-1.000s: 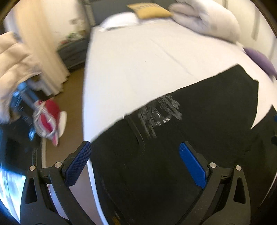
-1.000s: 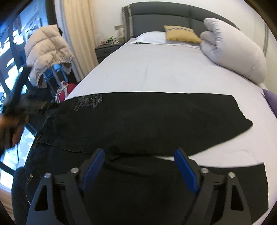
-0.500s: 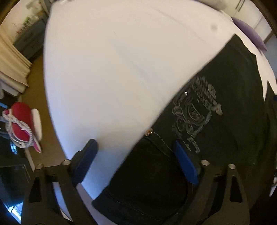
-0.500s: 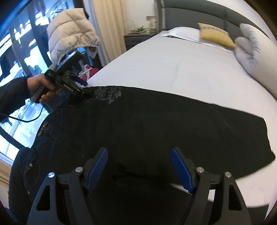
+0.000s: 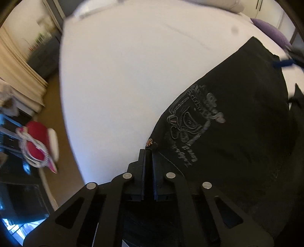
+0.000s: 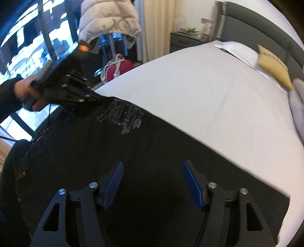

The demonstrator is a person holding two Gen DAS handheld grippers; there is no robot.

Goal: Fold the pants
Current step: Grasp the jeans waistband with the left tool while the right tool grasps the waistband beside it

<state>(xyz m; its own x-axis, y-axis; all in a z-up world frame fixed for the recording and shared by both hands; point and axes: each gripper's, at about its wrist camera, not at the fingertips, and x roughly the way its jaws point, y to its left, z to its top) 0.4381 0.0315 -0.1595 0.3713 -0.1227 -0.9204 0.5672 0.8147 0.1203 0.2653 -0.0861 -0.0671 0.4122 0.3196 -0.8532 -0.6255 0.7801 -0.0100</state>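
Observation:
Black pants with a grey printed crest lie across the white bed. My left gripper is shut on the far edge of the pants near the waist, just below a small copper rivet. In the right wrist view the left gripper shows pinching that same edge beside the grey print. My right gripper is open and empty, hovering over the middle of the pants. The near side of the pants is hidden behind the gripper bodies.
A red shoe lies on the wooden floor left of the bed. A puffy white jacket hangs on a rack near a window. A nightstand, grey headboard, yellow cushion and white pillow stand at the bed's head.
My left gripper has closed on the edge of the pants by the rivet; it was open before. My right gripper has swung left over the pants and stays open.

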